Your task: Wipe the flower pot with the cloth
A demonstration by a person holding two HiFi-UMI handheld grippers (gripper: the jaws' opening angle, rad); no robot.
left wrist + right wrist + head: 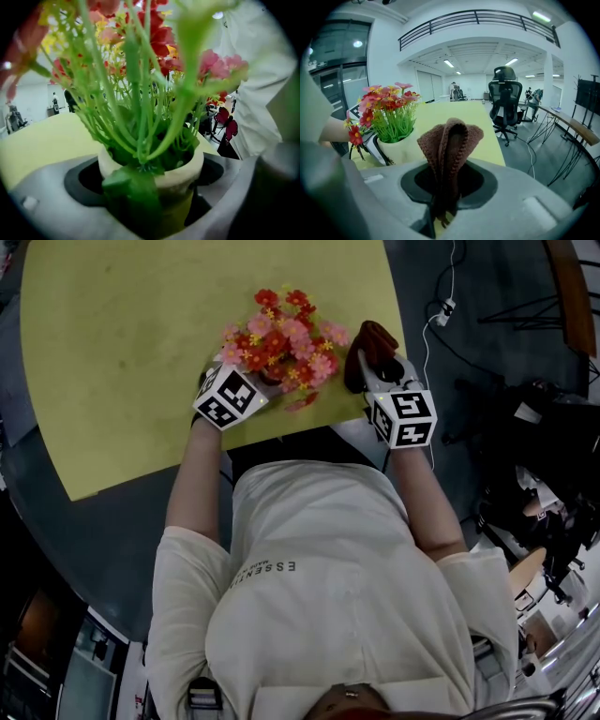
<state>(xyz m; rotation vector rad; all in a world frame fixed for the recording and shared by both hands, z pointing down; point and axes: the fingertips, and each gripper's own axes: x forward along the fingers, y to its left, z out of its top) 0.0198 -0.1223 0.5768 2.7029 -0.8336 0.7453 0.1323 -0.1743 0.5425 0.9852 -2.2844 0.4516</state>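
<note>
The person wears a cream short-sleeved T-shirt (347, 615) with dark lettering (264, 566).

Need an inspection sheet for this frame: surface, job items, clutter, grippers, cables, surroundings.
Surface: yellow-green table, only the pot near its front edge.
Job's things: flower pot, cream, with red and pink flowers; cloth, brown knit, folded, right of the pot and apart from it.
Clutter: nothing seen on the table.
Grippers: left gripper closed round the pot; right gripper pinching the cloth's lower end. Cannot tell if the pot is lifted.
Cables: white cable on the floor right of the table.
Surroundings: black office chair, desks along the right, dark floor.
</note>
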